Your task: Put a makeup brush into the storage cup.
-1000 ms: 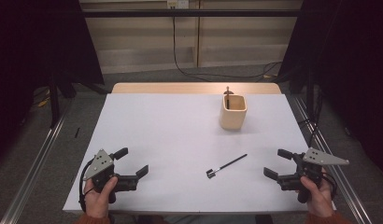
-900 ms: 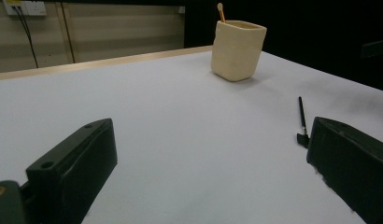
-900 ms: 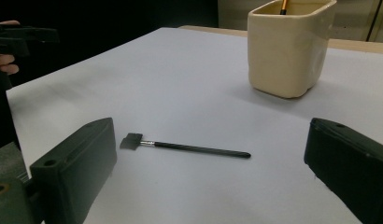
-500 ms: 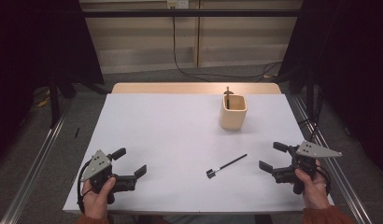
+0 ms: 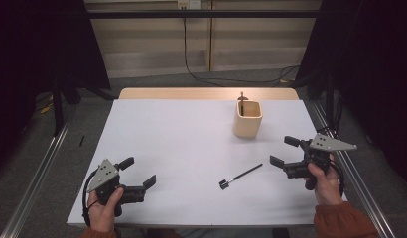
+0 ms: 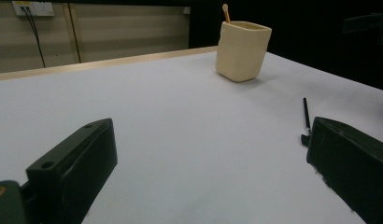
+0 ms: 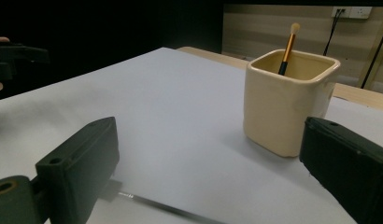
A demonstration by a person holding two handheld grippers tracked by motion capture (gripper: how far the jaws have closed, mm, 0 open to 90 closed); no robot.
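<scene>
A cream square cup [image 5: 248, 119] stands at the back right of the white table [image 5: 181, 144], and a gold-handled brush [image 5: 242, 96] stands upright in it. A thin black brush [image 5: 240, 176] lies flat toward the front, its head at the near left. My right gripper [image 5: 283, 150] hovers open just right of the black brush's far end, holding nothing. At the front left my left gripper [image 5: 138, 171] is open and empty. The left gripper view shows the cup [image 6: 242, 50] and the black brush [image 6: 305, 119]. The right gripper view shows the cup [image 7: 287, 100] close ahead and the black brush [image 7: 147, 201] low between the jaws.
A bare wooden strip [image 5: 206, 93] runs along the table's far edge. Metal rails [image 5: 37, 168] flank both sides of the table, and cables [image 5: 201, 74] trail on the floor behind it. The other hand's gripper [image 7: 17, 58] appears far left in the right gripper view.
My right gripper has moved left and forward from the table's right edge toward the black brush. The left gripper has barely shifted. The brushes and the cup stay put.
</scene>
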